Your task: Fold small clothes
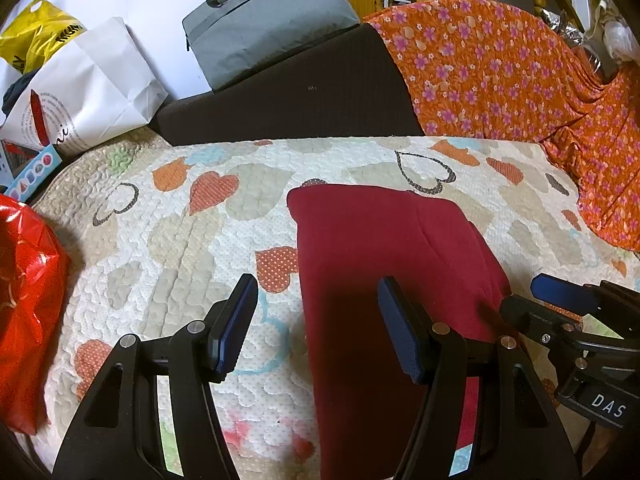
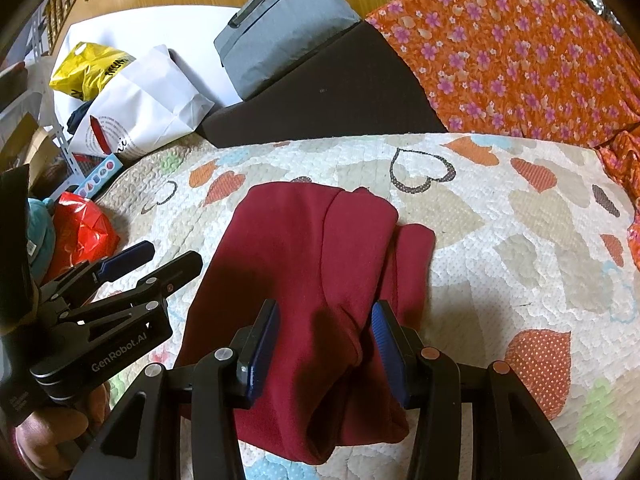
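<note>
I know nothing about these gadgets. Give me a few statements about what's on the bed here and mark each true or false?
1. The dark red garment lies on a quilt printed with hearts. True.
2. The left gripper is clamped on the garment. False: its jaws stand open, one finger over the quilt, one over the garment.
3. A grey bag sits behind the black cushion. True.
4. The flowered cloth is blue. False: it is orange with pink flowers.
5. The right gripper hangs open above the garment. True.
</note>
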### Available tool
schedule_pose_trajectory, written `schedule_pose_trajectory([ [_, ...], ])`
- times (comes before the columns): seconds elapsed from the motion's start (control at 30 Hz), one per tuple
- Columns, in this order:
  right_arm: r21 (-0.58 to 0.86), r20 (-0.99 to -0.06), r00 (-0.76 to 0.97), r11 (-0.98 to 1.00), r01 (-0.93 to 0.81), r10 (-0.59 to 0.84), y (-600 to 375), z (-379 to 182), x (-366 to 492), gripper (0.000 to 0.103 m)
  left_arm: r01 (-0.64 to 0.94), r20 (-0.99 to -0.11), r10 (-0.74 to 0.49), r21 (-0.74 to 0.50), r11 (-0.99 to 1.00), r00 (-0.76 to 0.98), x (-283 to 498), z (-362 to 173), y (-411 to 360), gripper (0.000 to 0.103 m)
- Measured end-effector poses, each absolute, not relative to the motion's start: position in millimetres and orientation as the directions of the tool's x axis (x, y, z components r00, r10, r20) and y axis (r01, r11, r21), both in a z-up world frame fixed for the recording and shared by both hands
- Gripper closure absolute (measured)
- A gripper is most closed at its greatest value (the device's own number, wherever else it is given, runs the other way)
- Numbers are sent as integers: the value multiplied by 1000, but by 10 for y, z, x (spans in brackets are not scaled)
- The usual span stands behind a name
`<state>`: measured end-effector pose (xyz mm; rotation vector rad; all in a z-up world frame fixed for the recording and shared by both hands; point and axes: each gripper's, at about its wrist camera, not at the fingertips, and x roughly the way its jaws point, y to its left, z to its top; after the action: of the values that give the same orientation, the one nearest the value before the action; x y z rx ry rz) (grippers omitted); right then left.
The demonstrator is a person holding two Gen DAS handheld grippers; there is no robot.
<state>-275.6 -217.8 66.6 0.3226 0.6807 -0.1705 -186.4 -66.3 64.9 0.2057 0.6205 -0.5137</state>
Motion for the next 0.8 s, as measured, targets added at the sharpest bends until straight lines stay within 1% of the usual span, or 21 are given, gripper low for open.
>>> schedule_pose_trajectory([
  [0.8,234,-654,755,942,243,-32,-2213,635,-2721,57,521,-613,-395,31,853,684,-1842,614,-665,40],
])
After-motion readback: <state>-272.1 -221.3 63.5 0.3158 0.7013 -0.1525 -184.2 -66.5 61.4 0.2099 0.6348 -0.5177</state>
